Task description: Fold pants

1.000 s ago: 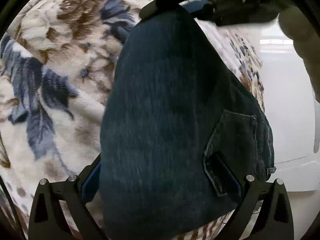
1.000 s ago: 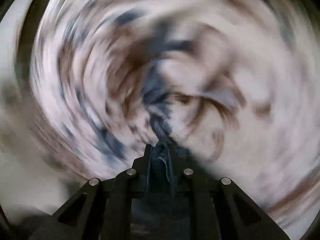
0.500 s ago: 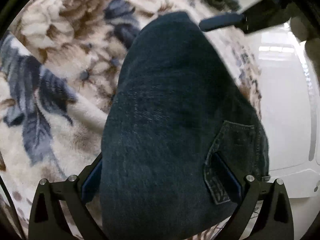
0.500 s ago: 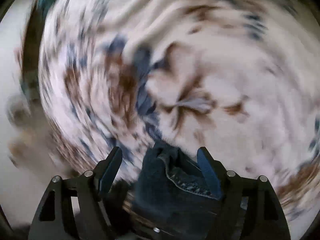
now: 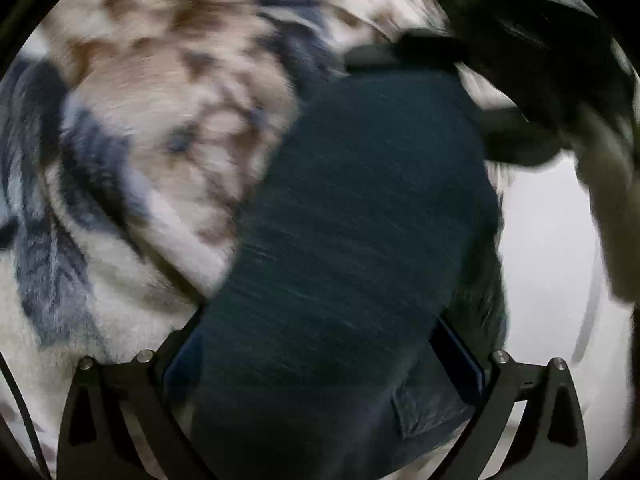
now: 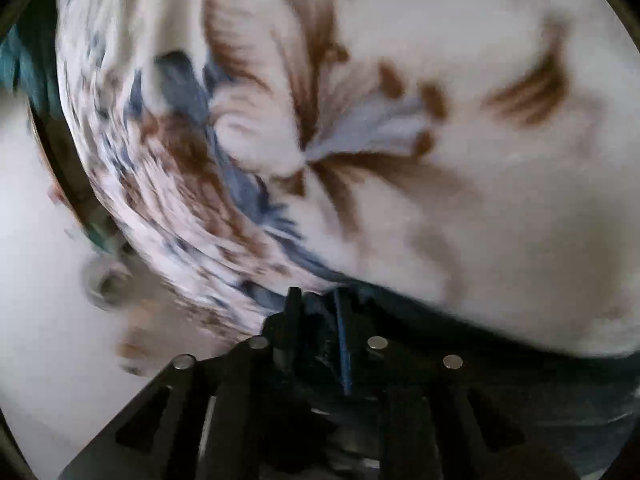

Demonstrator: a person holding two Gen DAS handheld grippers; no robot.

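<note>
Folded dark denim pants (image 5: 352, 240) lie on a floral blanket (image 5: 160, 160) and fill the gap of my left gripper (image 5: 316, 322). Its jaws stand wide and the pads press on the sides of the bundle. At the far end of the pants the dark body of the right gripper (image 5: 404, 50) shows, blurred. In the right wrist view my right gripper (image 6: 316, 300) has its jaws closing to a narrow gap, with a fold of the denim (image 6: 520, 380) pinched between them. Both views are blurred by motion.
The blanket (image 6: 440, 200), white with brown and blue flowers, covers the whole bed. A pale floor (image 5: 552, 280) lies beyond its right edge. A person's hand (image 5: 616, 220) is at the right. A blurred round object (image 6: 104, 280) sits on the floor.
My right gripper opened wide off the denim, then narrowed again onto a fold of it. The left gripper rolled and sank with the pants still between its fingers.
</note>
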